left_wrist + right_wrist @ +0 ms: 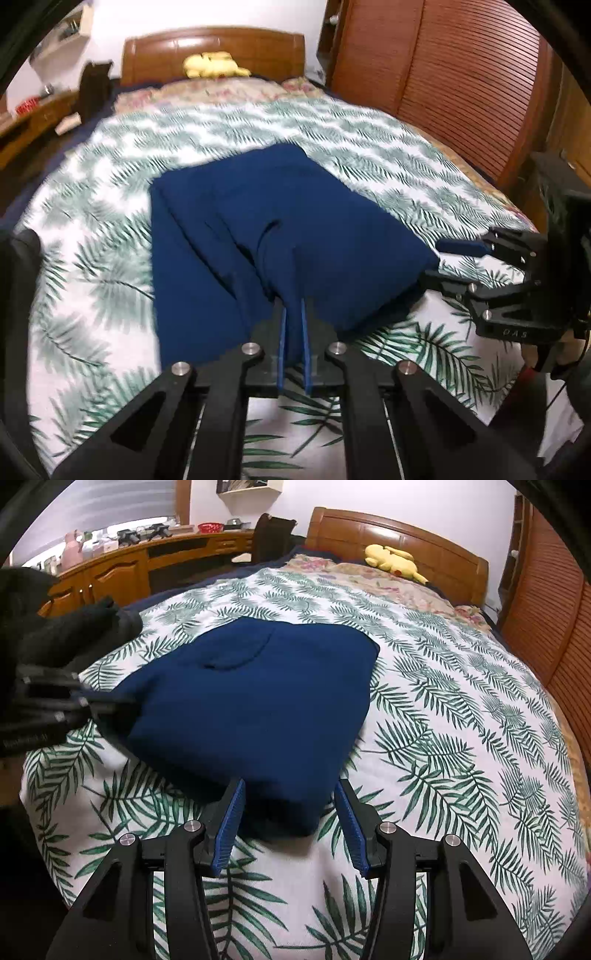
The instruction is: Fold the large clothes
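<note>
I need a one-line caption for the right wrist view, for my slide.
Open right gripper straddles the near corner of a folded navy garment on a leaf-print bedspread.

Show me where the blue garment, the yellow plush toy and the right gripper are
blue garment (258, 701): right wrist view, middle of the folded cloth.
yellow plush toy (393, 563): right wrist view, its body.
right gripper (290, 794): right wrist view, midway between its fingertips.

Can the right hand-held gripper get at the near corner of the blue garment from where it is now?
Probably yes. The right hand-held gripper stands open, its pads on either side of the blue garment's near corner, with nothing between. The left hand-held gripper is shut on another edge, well clear.
</note>
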Available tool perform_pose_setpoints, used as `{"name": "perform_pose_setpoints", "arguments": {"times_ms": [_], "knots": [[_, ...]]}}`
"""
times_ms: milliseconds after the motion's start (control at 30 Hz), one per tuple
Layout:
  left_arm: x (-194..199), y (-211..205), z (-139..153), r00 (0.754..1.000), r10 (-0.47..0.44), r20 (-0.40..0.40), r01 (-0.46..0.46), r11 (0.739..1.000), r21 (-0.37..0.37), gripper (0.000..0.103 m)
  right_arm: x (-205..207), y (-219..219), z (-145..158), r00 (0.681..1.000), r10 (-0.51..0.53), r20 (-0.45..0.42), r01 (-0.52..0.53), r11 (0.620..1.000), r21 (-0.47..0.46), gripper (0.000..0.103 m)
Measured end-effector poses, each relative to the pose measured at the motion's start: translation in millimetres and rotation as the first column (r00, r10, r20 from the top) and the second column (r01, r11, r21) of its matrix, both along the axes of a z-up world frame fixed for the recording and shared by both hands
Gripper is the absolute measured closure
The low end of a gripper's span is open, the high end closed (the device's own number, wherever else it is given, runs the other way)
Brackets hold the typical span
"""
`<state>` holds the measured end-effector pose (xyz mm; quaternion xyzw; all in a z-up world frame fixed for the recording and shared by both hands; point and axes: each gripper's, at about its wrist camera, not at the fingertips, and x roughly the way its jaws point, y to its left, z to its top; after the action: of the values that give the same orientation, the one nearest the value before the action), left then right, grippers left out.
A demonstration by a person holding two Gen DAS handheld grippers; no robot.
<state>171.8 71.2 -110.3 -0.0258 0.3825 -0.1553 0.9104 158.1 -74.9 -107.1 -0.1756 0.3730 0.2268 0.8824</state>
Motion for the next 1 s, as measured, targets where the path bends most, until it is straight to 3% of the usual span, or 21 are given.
{"name": "perform_pose_setpoints", "arguments": {"times_ms": [200, 400, 600, 733, 867, 1000], "knots": [[-15.4, 44.7, 22.1, 0.991, 0.113, 0.070, -0.114, 0.994, 0.001, 0.098, -2.5, 6.4, 0.4, 1.000, 0.028, -0.009, -0.028, 1.000, -0.004, 0.052], [-17.0, 84.0, 5.6, 0.981, 0.190, 0.033, -0.190, 0.982, 0.016, 0.098, -5.5, 27.5, 15.1, 0.995, 0.098, -0.026, -0.096, 0.992, 0.082, 0.052], [-18.2, 87.7, -5.6, 0.985, 0.175, 0.009, -0.175, 0.984, -0.017, 0.098, 6.9, 52.9, 25.5, 0.993, 0.122, -0.008, -0.120, 0.988, 0.096, 0.052], [-20.2, 82.8, -2.1, 0.987, 0.162, -0.003, -0.162, 0.986, -0.033, 0.095, 28.0, 57.4, 12.9, 0.993, 0.102, -0.058, -0.096, 0.992, 0.085, 0.052], [-28.8, 78.0, 1.4, 0.988, 0.157, -0.001, -0.157, 0.988, 0.002, 0.091, 41.8, 50.1, 4.6, 0.989, 0.108, -0.103, -0.099, 0.991, 0.096, 0.049], [-44.0, 75.3, 0.2, 0.987, 0.161, 0.010, -0.161, 0.986, 0.031, 0.088, 55.4, 38.3, 15.5, 0.991, 0.102, -0.083, -0.092, 0.988, 0.120, 0.048]]}}
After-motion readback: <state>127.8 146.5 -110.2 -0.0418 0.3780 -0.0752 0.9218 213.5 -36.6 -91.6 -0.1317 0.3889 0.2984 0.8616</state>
